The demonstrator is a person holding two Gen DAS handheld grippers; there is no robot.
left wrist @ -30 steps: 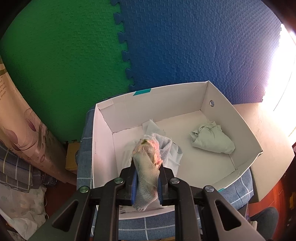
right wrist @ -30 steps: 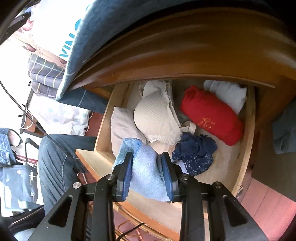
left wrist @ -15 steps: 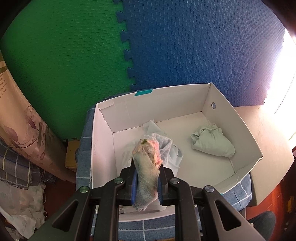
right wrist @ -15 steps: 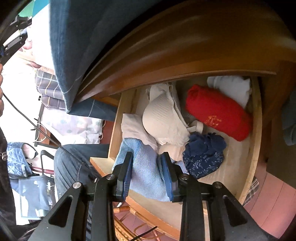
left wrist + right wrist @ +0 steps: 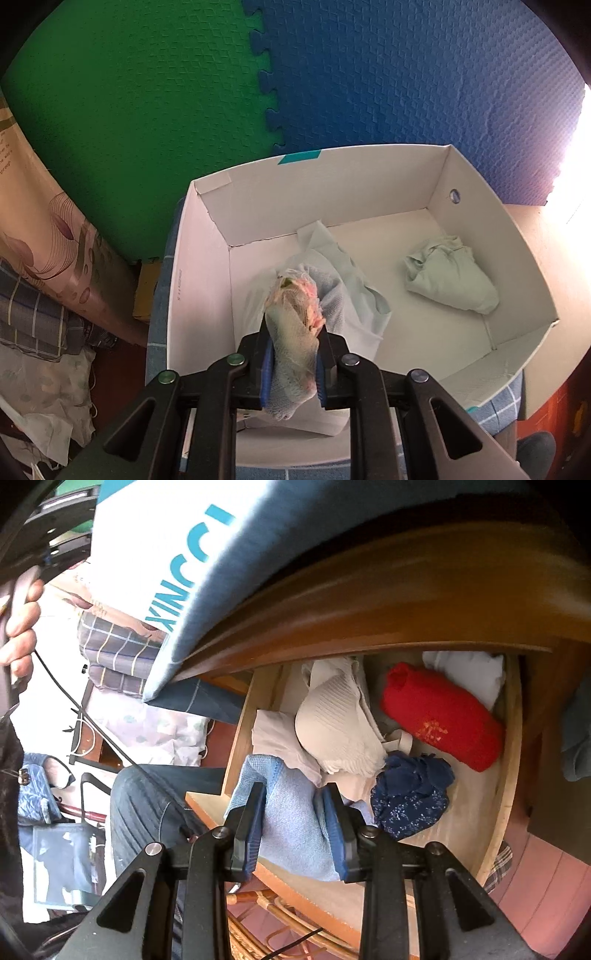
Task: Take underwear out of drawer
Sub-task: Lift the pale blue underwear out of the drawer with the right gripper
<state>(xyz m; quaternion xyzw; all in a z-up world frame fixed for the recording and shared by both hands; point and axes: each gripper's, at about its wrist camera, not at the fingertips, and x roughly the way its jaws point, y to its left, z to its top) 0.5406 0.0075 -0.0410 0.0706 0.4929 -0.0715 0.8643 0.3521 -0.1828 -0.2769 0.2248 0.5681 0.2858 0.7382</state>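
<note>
The pale mesh underwear (image 5: 293, 325) is pinched in the left gripper (image 5: 293, 363) above the white box (image 5: 199, 280); lower it well inside before letting go. The right gripper (image 5: 295, 829) has its fingers clamped on light blue underwear (image 5: 291, 812) at the drawer (image 5: 511, 775) front: lift straight up, clear of the navy piece (image 5: 412, 797)

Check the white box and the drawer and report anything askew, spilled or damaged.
Nothing stands out as damaged or spilled. The white box holds a crumpled pale green garment and loose white cloth. The drawer is a jumble of unfolded clothes, including a red roll.
</note>
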